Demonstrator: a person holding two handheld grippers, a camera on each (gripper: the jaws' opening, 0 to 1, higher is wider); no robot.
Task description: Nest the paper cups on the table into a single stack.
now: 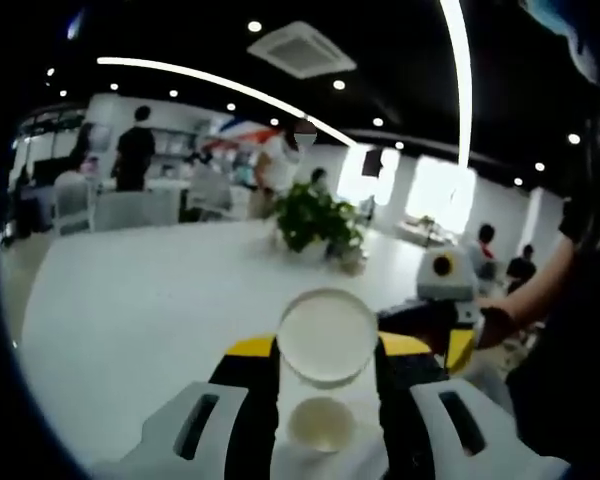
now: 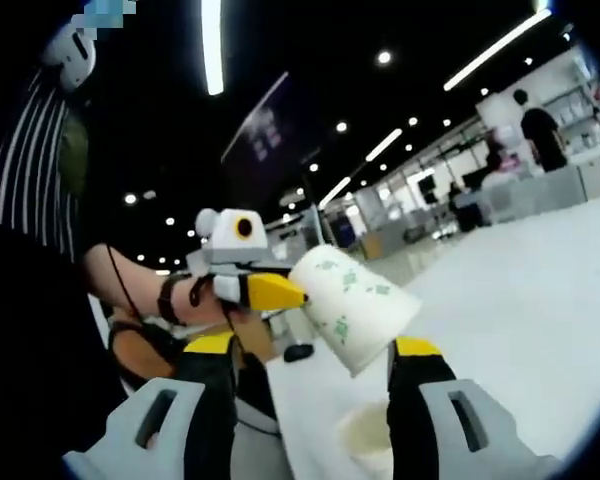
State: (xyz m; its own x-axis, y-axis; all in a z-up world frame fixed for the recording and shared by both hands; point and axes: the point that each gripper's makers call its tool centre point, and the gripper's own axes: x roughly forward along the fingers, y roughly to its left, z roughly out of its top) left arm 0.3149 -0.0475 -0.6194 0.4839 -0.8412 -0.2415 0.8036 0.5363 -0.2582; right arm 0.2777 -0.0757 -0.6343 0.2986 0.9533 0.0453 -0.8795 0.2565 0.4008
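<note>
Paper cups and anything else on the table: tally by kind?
Paper cups: 2, one held between the left gripper's jaws, one standing on the table.
Potted plants: 1.
Total: 3.

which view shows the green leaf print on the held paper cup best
The right gripper view: the white paper cup lies sideways there, its printed wall showing. The left gripper view looks into the cup's open mouth, so no print.

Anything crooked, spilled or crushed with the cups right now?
The held paper cup is tipped on its side in the left gripper, clear of the table; that looks deliberate. The second cup stands upright below. No spill or crushing visible.
</note>
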